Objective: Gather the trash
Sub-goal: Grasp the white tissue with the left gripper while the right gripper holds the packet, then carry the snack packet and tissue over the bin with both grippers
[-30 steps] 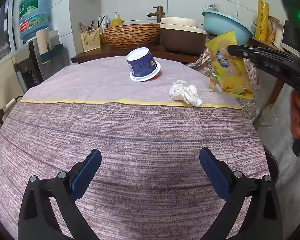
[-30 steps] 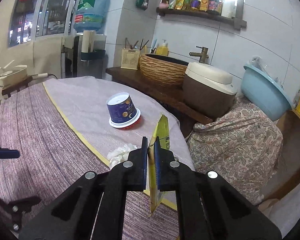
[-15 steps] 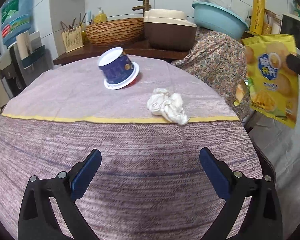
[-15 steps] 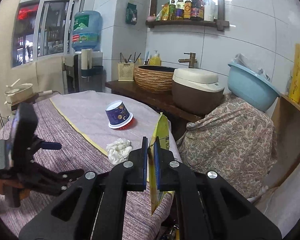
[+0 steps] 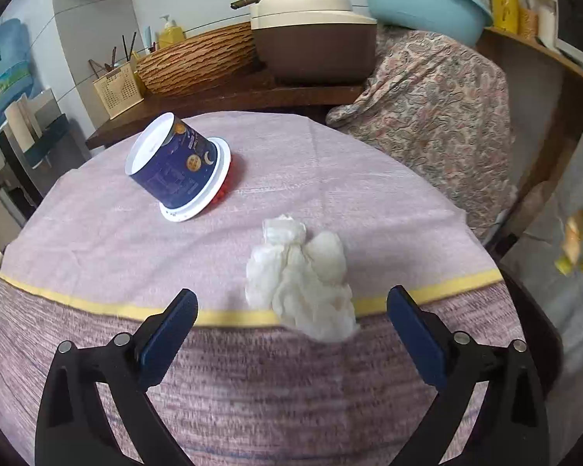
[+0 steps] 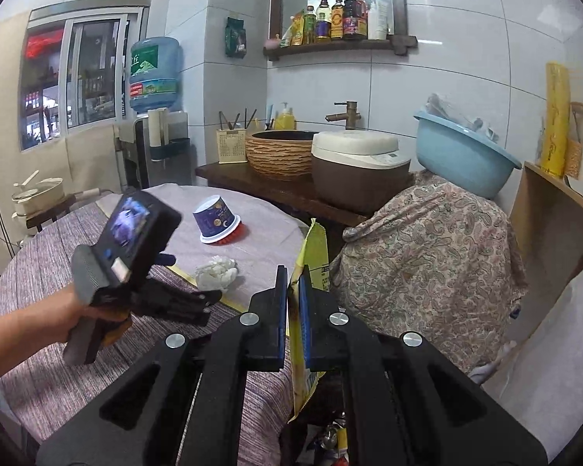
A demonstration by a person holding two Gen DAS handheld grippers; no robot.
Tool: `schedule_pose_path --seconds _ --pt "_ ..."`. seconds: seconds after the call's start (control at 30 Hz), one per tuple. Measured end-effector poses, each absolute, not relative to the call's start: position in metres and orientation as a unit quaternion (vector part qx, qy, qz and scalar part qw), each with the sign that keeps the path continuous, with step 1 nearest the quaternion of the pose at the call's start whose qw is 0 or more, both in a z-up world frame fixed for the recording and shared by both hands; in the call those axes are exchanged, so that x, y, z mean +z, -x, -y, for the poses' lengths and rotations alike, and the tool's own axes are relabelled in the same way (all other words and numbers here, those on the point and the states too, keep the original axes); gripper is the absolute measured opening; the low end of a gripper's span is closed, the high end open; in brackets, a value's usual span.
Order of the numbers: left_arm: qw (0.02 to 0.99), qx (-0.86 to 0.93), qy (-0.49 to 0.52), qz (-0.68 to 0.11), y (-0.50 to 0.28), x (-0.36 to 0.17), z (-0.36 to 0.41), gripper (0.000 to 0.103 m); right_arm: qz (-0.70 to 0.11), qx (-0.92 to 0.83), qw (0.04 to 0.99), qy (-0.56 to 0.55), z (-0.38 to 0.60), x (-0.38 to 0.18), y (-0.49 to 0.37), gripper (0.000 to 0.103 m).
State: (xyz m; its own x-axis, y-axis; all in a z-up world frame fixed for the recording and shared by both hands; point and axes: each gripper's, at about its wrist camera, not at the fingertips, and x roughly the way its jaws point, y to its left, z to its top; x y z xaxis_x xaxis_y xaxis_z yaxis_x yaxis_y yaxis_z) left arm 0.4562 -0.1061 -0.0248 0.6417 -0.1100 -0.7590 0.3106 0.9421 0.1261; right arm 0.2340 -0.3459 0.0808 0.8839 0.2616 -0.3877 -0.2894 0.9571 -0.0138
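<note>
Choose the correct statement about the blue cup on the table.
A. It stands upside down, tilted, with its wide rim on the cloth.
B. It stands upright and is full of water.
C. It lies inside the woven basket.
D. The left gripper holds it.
A. The blue cup rests mouth-down and tilted on the table, its white base facing up, while the open left gripper is nearer the crumpled tissue.

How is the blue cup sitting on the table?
Upside down and tilted: the blue cup rests on its wide rim, propped on something red, white base facing up-left.
</note>
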Motion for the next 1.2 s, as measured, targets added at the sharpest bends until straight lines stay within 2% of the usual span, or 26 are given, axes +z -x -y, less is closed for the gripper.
schedule_pose_path --seconds 0.13,0.2,0.23,0.37,0.57,0.97,1.2 --pt "0.891 -0.109 -0.122 -0.424 -0.469 -0.031 0.109 0.076 -0.198 0.142 0.970 0.021 0.356 0.077 -0.228 0.007" --pt "0.891 -0.106 -0.119 -0.425 -0.472 -0.034 0.109 0.060 -0.200 0.141 0.970 0.015 0.361 0.073 -0.225 0.007" --pt "0.891 -0.106 -0.114 -0.426 -0.472 -0.034 0.109 0.048 -0.201 0.140 0.969 0.010 0.362 0.070 -0.224 0.007" --pt "0.896 -0.104 -0.090 -0.423 -0.470 -0.032 0.104 0.036 -0.207 0.140 0.968 -0.002 0.365 0.063 -0.223 0.007" --pt "0.911 -0.113 -0.055 -0.392 -0.445 -0.017 0.093 0.031 -0.206 0.137 0.969 -0.017 0.370 0.051 -0.216 0.007" --pt "0.933 -0.178 -0.024 -0.311 -0.350 0.035 0.089 0.031 -0.201 0.132 0.969 -0.049 0.382 0.035 -0.196 0.007" --pt "0.934 -0.214 -0.022 -0.285 -0.294 0.042 0.099 0.031 -0.206 0.122 0.969 -0.064 0.390 0.023 -0.175 0.007"
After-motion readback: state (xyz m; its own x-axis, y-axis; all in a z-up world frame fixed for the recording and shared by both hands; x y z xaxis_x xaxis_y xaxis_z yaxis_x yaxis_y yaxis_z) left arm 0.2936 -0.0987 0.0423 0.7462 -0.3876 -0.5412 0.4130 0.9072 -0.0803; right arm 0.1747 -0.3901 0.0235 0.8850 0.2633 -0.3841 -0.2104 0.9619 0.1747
